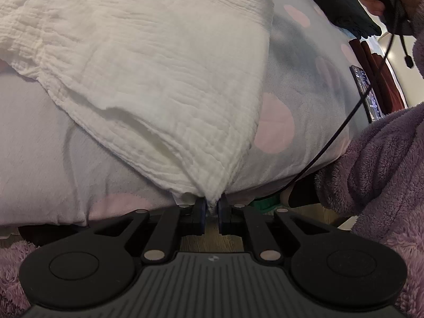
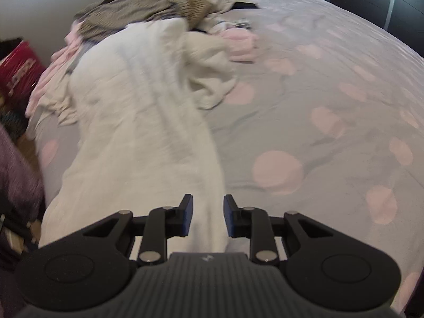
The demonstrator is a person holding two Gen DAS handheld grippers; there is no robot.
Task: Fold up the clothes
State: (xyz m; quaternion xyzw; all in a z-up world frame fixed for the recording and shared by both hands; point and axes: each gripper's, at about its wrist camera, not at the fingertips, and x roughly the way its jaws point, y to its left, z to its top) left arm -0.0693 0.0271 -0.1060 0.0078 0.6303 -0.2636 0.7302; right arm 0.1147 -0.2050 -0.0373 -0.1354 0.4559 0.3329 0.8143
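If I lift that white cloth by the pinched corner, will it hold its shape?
Probably not. The white cloth looks thin and crinkled, bunching where the left gripper pinches it, so it should droop. Likely light, and its folded layers may slide apart.

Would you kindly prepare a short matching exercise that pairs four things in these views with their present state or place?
Things:
1. left gripper
2. right gripper
3. white garment
4. pile of clothes

States:
A. jaws apart, fabric between them
B. spread across the dotted bedcover
C. heaped at the bed's far end
D. jaws clamped on a white corner

Pairs: 1-D, 2-A, 3-B, 4-C
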